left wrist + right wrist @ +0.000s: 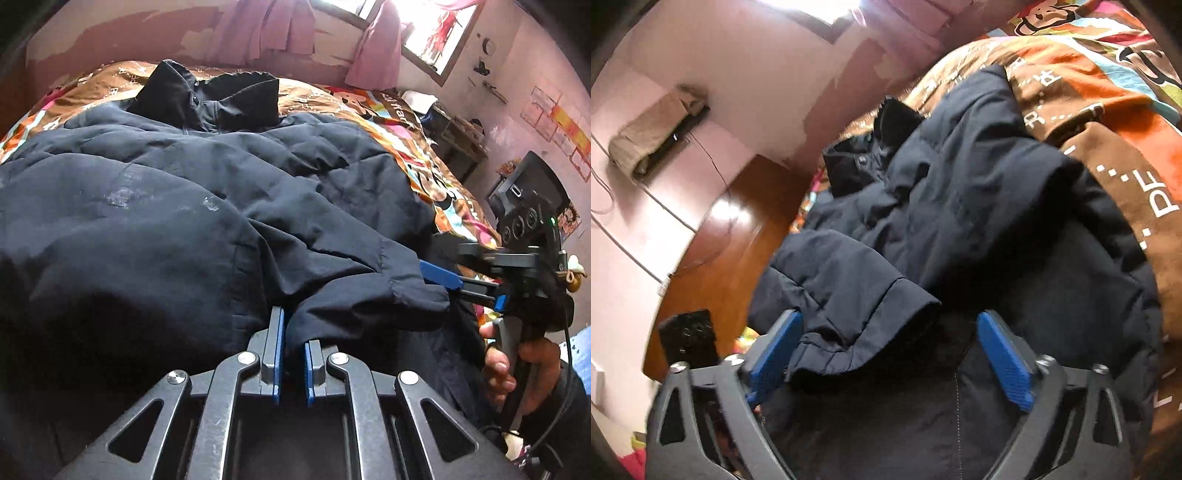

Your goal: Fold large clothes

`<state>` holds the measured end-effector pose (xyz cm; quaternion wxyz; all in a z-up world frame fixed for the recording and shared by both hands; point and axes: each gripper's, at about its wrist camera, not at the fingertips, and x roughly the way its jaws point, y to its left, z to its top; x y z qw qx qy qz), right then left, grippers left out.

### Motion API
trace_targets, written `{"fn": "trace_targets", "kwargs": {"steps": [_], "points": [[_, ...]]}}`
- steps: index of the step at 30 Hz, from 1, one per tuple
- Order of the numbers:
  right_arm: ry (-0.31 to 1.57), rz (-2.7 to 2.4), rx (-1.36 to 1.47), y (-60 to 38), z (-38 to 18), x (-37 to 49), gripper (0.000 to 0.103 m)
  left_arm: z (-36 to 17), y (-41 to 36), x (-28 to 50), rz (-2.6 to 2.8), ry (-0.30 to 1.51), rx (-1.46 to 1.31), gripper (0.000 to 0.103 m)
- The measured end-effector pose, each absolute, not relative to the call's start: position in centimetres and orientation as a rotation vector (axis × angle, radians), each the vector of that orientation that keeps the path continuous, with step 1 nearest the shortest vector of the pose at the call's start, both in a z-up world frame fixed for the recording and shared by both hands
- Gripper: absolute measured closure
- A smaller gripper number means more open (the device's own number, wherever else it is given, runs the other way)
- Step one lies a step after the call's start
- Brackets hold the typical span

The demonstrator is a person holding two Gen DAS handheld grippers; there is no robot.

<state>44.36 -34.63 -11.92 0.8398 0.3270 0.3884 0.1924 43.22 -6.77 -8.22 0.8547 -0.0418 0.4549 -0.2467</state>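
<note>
A dark navy padded jacket [184, 192] lies spread on the bed, collar [207, 96] at the far end. My left gripper [293, 343] is shut on a fold of the jacket near a sleeve cuff [406, 295]. My right gripper [439, 277] reaches in from the right beside that cuff. In the right wrist view the right gripper [890, 343] is open, its blue pads [1004, 362] wide apart around the cuff [860, 325], not closed on it. The jacket body [979, 192] lies beyond.
The bed has a brown and orange cartoon-print cover [369, 107]. Pink curtains [273, 26] and a bright window [436, 29] are behind. A wooden headboard [727, 236] and pink wall [701, 55] lie left of the jacket. A cluttered side table [458, 133] stands right.
</note>
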Motion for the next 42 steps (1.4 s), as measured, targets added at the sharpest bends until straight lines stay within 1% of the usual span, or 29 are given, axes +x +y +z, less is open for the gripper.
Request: {"fn": "trace_targets", "kwargs": {"steps": [1, 2, 3, 6, 9, 10, 11, 12, 14, 15, 17, 20, 22, 26, 28, 32, 36, 37, 38, 39, 40, 42], "points": [[0.837, 0.393, 0.672, -34.1, -12.1, 44.5, 0.030, -8.3, -6.8, 43.1, -0.512, 0.958, -0.078, 0.094], [0.850, 0.383, 0.649, -33.6, -12.3, 44.4, 0.036, -8.4, -6.9, 42.9, -0.506, 0.959, -0.063, 0.093], [0.864, 0.378, 0.628, -33.1, -12.4, 44.5, 0.037, -8.4, -7.1, 42.7, -0.504, 0.957, -0.042, 0.092], [0.885, 0.382, 0.609, -32.2, -12.8, 44.5, 0.040, -8.3, -7.5, 42.1, -0.509, 0.950, -0.007, 0.081], [0.899, 0.392, 0.612, -31.8, -12.9, 45.1, 0.049, -8.0, -7.6, 41.6, -0.525, 0.952, -0.001, 0.056], [0.909, 0.393, 0.620, -31.6, -13.2, 45.2, 0.057, -8.0, -7.6, 41.4, -0.537, 0.953, -0.003, 0.035], [0.917, 0.393, 0.625, -31.4, -13.5, 45.4, 0.064, -7.8, -7.7, 41.1, -0.548, 0.949, -0.007, 0.018], [0.925, 0.391, 0.630, -31.4, -13.6, 45.4, 0.067, -7.6, -7.7, 40.7, -0.540, 0.935, -0.006, 0.016], [0.930, 0.379, 0.630, -31.7, -13.6, 45.4, 0.077, -7.1, -7.6, 40.1, -0.532, 0.911, 0.011, 0.016], [0.930, 0.378, 0.632, -31.9, -13.6, 45.1, 0.080, -6.9, -7.5, 39.8, -0.529, 0.908, 0.016, 0.016], [0.926, 0.372, 0.627, -32.0, -13.5, 44.7, 0.090, -6.5, -6.7, 39.5, -0.510, 0.908, 0.001, 0.016], [0.872, 0.372, 0.521, -31.4, -11.3, 44.2, 0.098, -5.5, -4.4, 39.1, -0.452, 0.892, -0.040, 0.016], [0.802, 0.357, 0.415, -30.9, -8.5, 43.7, 0.099, -4.7, -2.4, 38.9, -0.410, 0.857, -0.072, 0.016], [0.681, 0.262, 0.301, -31.7, -4.5, 43.5, 0.099, -3.3, 2.0, 39.1, -0.264, 0.777, -0.102, 0.016], [0.654, 0.199, 0.277, -32.5, -3.6, 44.0, 0.099, -2.9, 3.4, 39.6, -0.223, 0.759, -0.107, 0.016], [0.698, 0.093, 0.199, -33.3, -4.1, 46.1, 0.097, -2.4, 5.8, 41.9, -0.151, 0.729, -0.118, 0.016], [0.642, 0.007, 0.052, -31.6, -3.3, 47.7, 0.088, -2.3, 6.5, 46.0, -0.184, 0.711, -0.133, 0.016], [0.622, 0.018, 0.035, -30.9, -3.0, 48.6, 0.081, -2.4, 6.3, 47.0, -0.200, 0.709, -0.129, 0.016], [0.603, 0.034, 0.024, -30.2, -2.7, 49.6, 0.066, -2.6, 5.9, 48.5, -0.233, 0.710, -0.119, 0.016], [0.583, 0.034, 0.000, -29.4, -2.5, 50.5, 0.059, -2.9, 5.6, 49.6, -0.253, 0.716, -0.111, 0.016], [0.570, 0.043, -0.020, -28.8, -2.5, 51.4, 0.055, -3.0, 5.0, 50.0, -0.259, 0.720, -0.109, 0.016], [0.583, 0.115, -0.015, -27.7, -2.4, 52.1, 0.055, -3.8, 4.3, 51.8, -0.281, 0.748, -0.125, 0.016]]}}
